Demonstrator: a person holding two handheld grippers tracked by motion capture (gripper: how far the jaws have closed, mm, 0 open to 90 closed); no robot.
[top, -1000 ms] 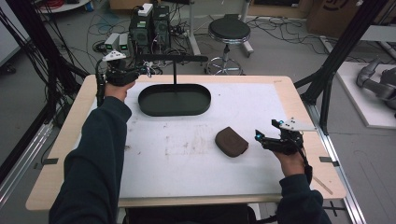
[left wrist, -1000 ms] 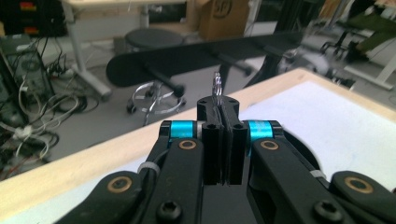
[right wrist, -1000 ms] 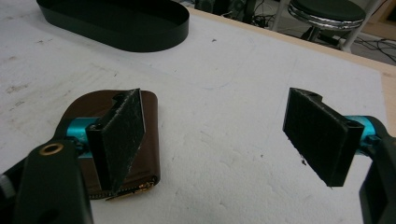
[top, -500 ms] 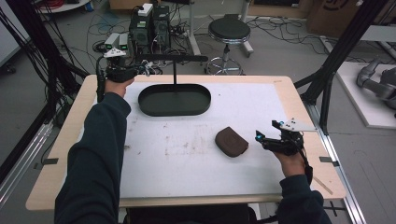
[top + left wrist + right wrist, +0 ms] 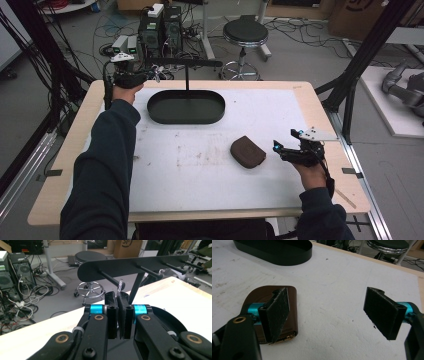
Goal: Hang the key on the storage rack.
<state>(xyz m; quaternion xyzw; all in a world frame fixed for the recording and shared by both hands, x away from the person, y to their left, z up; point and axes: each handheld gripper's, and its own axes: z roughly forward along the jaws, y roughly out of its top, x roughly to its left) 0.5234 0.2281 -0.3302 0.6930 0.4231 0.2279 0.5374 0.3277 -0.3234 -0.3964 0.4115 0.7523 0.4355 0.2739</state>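
While left gripper (image 5: 120, 312) pinches metal ring (image 5: 120, 285) toward rack peg (image 5: 110, 278) for hanging, I park right gripper (image 5: 332, 315) agape, empty, beside brown pouch (image 5: 287, 302).

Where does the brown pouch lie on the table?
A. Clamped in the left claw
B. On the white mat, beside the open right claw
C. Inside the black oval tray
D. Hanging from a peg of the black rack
B: the brown pouch lies flat on the white mat, just left of the right claw, whose jaws stand wide apart, well clear of the black oval tray.
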